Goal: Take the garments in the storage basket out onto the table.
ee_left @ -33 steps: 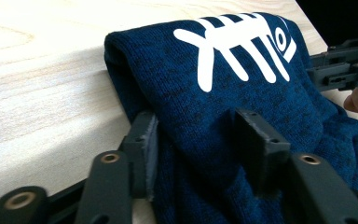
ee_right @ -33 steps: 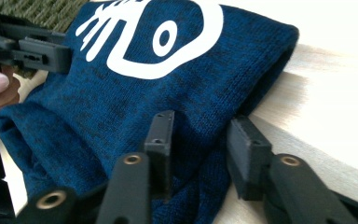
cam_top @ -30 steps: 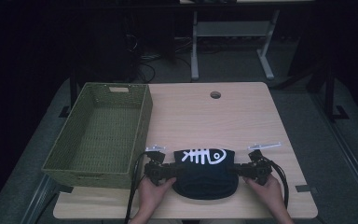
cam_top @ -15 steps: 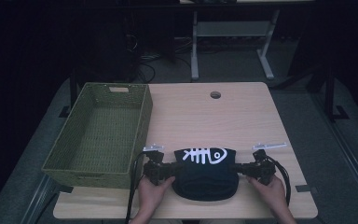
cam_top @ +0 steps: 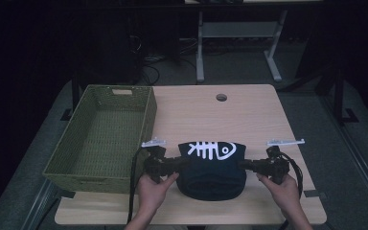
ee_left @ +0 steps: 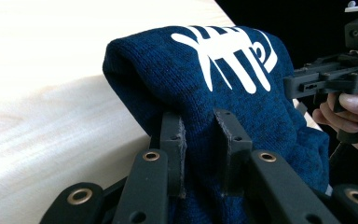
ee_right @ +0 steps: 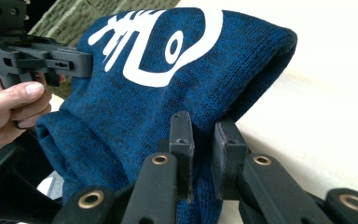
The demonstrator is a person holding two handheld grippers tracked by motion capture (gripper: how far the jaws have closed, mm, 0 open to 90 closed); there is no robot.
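At the near edge of the wooden table (cam_top: 249,115), I hold a folded navy knit garment (cam_top: 212,167) by its two ends, one tong on each. My left gripper (cam_top: 184,163) has just been closing, and its pads (ee_left: 177,140) are now pinched on a fold of the dark blue knit at the garment's left end; in the left gripper view the cloth bunches up between the jaws. My right gripper (cam_top: 243,164) has likewise just been closing, and its jaws stand clamped on the cloth at the opposite end, the fabric pressed between the pads (ee_right: 181,130).

The garment lies folded into a compact bundle, its white fish-skeleton print (cam_top: 212,149) facing up and towards the far side. I grip both ends at once, I judge, so the bundle comes up level and the fold holds rather than spilling open. In both gripper views its far edge hangs clear of the tabletop, so it looks already lifted.

Just to my left stands the green woven basket (cam_top: 148,115), open and with nothing in it, its long wall close beside the left gripper. It looks the likely destination, which would explain a hold that carries the bundle sideways over the rim.
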